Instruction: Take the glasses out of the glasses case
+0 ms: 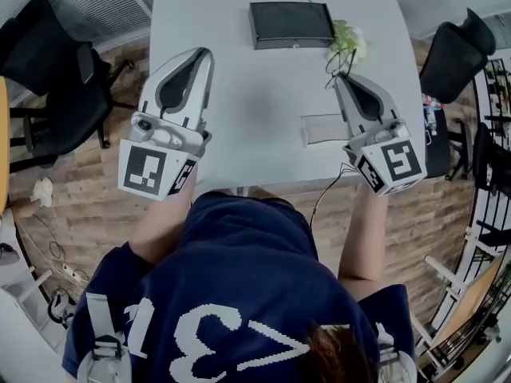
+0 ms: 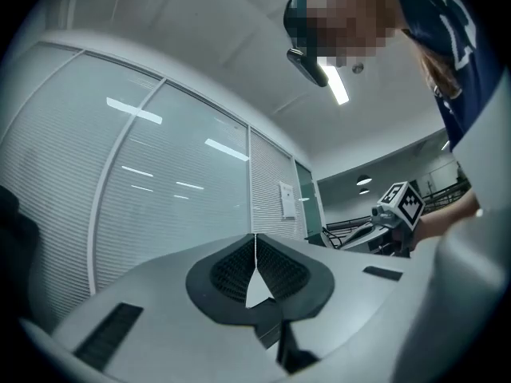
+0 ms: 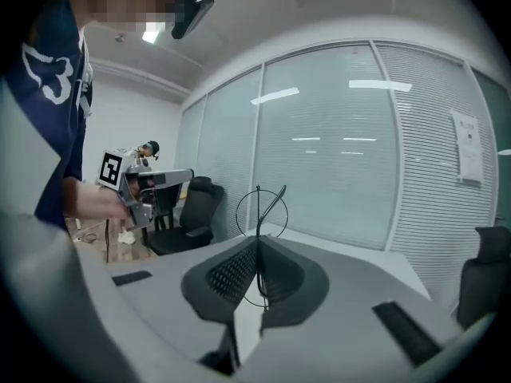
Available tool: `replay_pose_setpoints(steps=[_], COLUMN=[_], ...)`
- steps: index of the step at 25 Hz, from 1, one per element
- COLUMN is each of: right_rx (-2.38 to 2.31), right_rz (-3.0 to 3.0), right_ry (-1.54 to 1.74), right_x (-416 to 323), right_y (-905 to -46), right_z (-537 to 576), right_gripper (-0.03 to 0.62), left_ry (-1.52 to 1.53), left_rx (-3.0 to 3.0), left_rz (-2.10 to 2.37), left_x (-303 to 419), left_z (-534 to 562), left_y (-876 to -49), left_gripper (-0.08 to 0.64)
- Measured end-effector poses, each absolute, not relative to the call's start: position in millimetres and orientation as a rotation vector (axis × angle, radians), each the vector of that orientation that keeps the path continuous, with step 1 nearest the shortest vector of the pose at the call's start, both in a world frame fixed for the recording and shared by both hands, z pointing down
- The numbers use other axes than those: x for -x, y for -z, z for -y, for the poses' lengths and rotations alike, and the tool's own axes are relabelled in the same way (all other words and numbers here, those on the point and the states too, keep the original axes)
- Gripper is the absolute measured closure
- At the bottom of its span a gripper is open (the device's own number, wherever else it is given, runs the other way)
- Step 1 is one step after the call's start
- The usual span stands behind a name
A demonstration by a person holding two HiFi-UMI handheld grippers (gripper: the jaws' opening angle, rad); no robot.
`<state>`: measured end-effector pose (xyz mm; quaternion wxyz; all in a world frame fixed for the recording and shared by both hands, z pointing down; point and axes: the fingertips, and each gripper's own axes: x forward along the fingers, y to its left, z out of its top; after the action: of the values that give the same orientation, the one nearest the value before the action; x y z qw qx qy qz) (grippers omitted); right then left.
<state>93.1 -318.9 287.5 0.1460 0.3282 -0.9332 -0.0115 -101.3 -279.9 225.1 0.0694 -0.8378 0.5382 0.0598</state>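
Note:
A dark rectangular glasses case [image 1: 291, 24] lies shut at the far middle of the white table [image 1: 263, 118]. My right gripper [image 1: 340, 77] is held over the table's right side, shut on thin wire-framed glasses [image 1: 337, 59]. In the right gripper view the round wire lens [image 3: 259, 211] stands up between the closed jaws of the right gripper [image 3: 257, 247]. My left gripper [image 1: 202, 53] hovers over the table's left side. Its jaws are shut with nothing between them, as the left gripper view shows [image 2: 255, 244].
A small green and white plant [image 1: 350, 38] sits right of the case, close to the glasses. A clear flat item [image 1: 322, 128] lies near the front edge. Black office chairs [image 1: 48, 78] [image 1: 451, 54] stand on both sides of the table.

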Motion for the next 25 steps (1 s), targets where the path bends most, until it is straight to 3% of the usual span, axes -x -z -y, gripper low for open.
replay_pose_setpoints(steps=[7,13,19,25], right_rx=[-0.634,-0.353,-0.230,-0.218], right_rz=[2.731,2.485,2.168,2.063], right_ry=[-0.048,-0.158,-0.212,-0.266], right_x=[16,85,98,98], right_y=[-309,-424,-552,-596], right_z=[315,282,252,236], right_gripper=[0.566,0.566,0.566,0.565], left_ry=[-0.138,-0.112,-0.076,-0.044], left_rx=[2.346,2.259,2.235,2.223], left_rz=[-1.865,-2.035,-2.157,-2.225], left_x=[187,228,255,267], left_z=[243,213,192,176], left_y=[-233,-251,-279,-299], left_gripper=[0.540,0.540,0.540,0.540])
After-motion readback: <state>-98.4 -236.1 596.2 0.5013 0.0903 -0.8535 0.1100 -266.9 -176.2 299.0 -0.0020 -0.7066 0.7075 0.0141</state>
